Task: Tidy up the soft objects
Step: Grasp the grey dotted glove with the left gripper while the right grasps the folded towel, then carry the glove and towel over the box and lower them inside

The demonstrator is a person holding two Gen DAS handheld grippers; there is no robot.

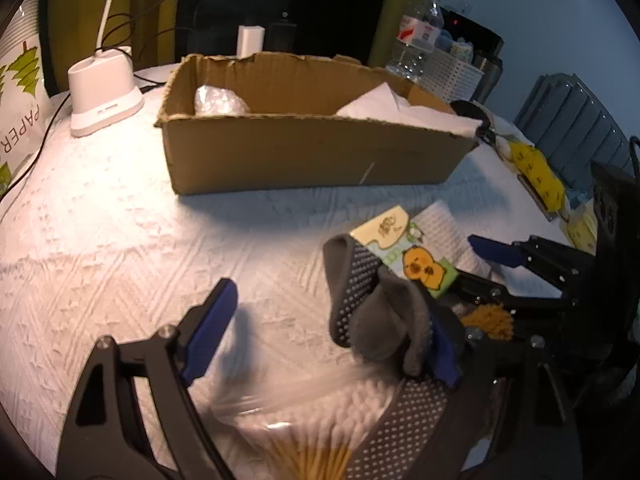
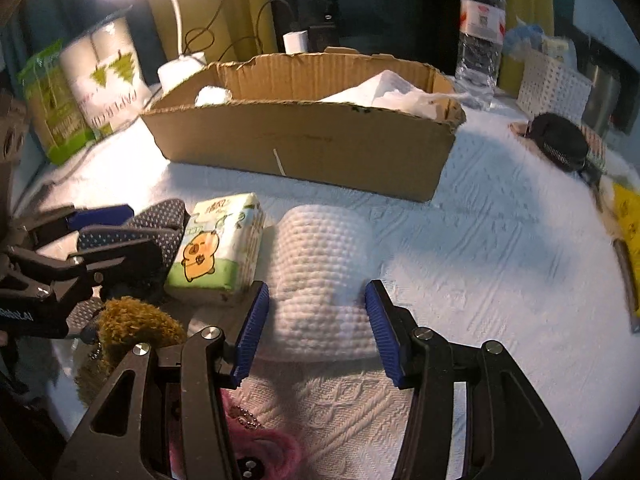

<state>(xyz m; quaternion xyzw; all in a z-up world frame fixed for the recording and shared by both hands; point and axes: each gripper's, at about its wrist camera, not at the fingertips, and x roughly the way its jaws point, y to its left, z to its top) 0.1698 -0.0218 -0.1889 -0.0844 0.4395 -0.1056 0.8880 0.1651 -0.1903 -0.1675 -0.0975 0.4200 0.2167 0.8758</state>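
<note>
A brown corrugated cardboard box [image 2: 304, 148] is sitting at twelve o'clock on the white embossed tablecloth [image 2: 500, 248], holding white crumpled paper [image 2: 400, 94]. At nine o'clock a dark grey sock with white dots [image 2: 160, 226] is lying beside a cream-and-green tissue pack printed with an orange cartoon animal [image 2: 218, 248]. A white quilted towel roll [image 2: 324, 276] is showing a dimpled pattern between the blue ribbed pads [image 2: 254, 332] of the black right gripper [image 2: 320, 332]. A mustard-brown fuzzy toy [image 2: 136, 324] is sitting at eight o'clock, a pink furry one [image 2: 260, 448] at six.
</note>
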